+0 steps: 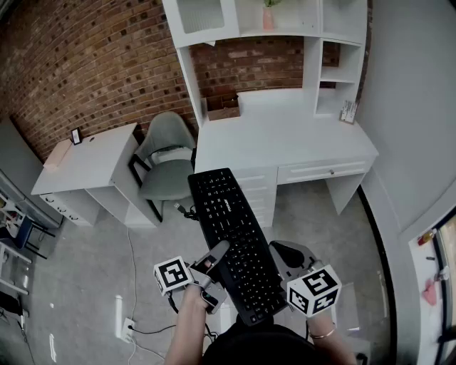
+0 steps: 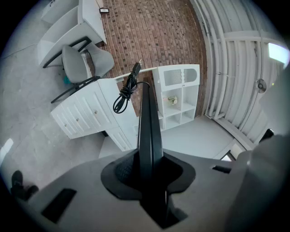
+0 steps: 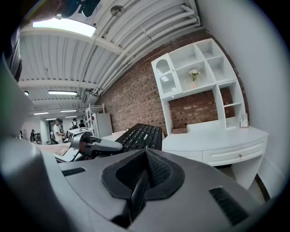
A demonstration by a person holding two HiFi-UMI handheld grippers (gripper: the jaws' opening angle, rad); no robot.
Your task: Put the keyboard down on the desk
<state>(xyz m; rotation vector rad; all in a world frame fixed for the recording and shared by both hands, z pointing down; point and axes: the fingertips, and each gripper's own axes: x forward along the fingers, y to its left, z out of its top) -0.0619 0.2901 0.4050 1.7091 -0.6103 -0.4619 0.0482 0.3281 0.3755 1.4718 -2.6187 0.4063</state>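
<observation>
A black keyboard (image 1: 231, 235) hangs lengthwise over the floor in front of the white desk (image 1: 285, 135). My left gripper (image 1: 217, 256) is shut on its left edge near my body. In the left gripper view the keyboard (image 2: 149, 131) runs edge-on between the pads of that gripper (image 2: 151, 167), with its coiled cable (image 2: 124, 93) at the far end. My right gripper (image 1: 279, 258) sits at the keyboard's right edge. In the right gripper view a thin black edge lies pinched in its jaws (image 3: 142, 176), and the keyboard's keys (image 3: 142, 136) stretch toward the desk (image 3: 213, 136).
A grey-green chair (image 1: 167, 157) stands left of the desk, beside a smaller white table (image 1: 85, 164). A brown box (image 1: 223, 107) sits at the desk's back left, under white shelves (image 1: 285, 21). A power strip (image 1: 127, 329) and its cord lie on the floor at lower left.
</observation>
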